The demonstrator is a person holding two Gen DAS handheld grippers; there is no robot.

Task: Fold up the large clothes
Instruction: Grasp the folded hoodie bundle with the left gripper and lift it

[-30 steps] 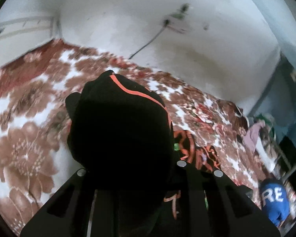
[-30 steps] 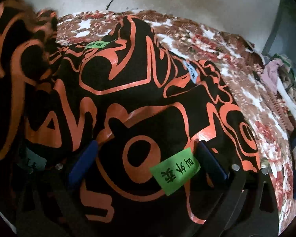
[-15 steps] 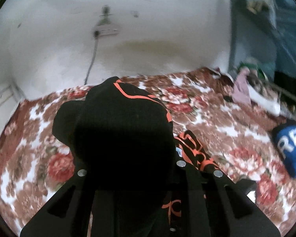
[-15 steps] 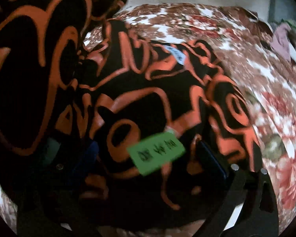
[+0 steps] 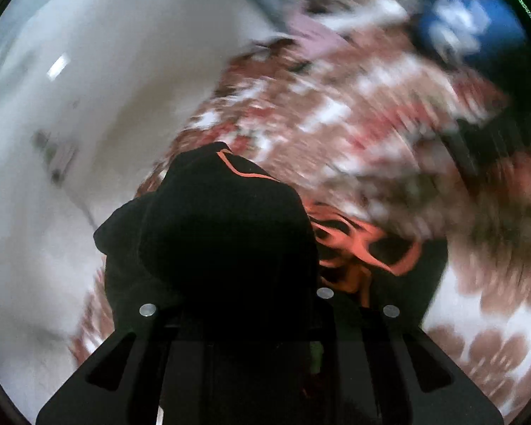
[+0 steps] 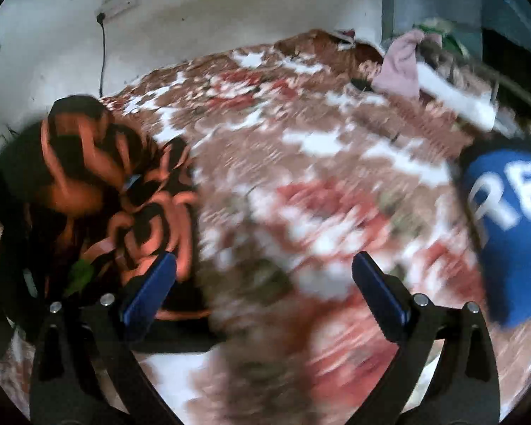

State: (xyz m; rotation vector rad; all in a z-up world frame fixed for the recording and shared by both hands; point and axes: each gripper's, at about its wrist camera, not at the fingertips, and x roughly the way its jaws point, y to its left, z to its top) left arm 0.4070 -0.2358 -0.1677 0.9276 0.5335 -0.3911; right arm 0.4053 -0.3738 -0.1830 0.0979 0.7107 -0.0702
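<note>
The black garment with orange swirls (image 5: 223,226) is bunched over my left gripper (image 5: 237,283), which is shut on it; the fingers are hidden under the cloth. More of the garment (image 5: 357,248) trails down to the right onto the floral bed sheet (image 5: 336,113). In the right wrist view the same garment (image 6: 99,191) sits heaped at the left, touching the left blue pad (image 6: 152,290). My right gripper (image 6: 265,283) is open over the sheet with nothing between its pads.
A folded blue garment with white letters (image 6: 513,219) lies at the right on the bed. A pink cloth (image 6: 400,63) and other clothes are piled at the far right corner. A white wall with a socket and cable (image 6: 102,35) runs behind the bed.
The garment no longer lies across my right gripper, which has swung right and now stands beside it. My left gripper has rolled and moved, still carrying its bunch of cloth.
</note>
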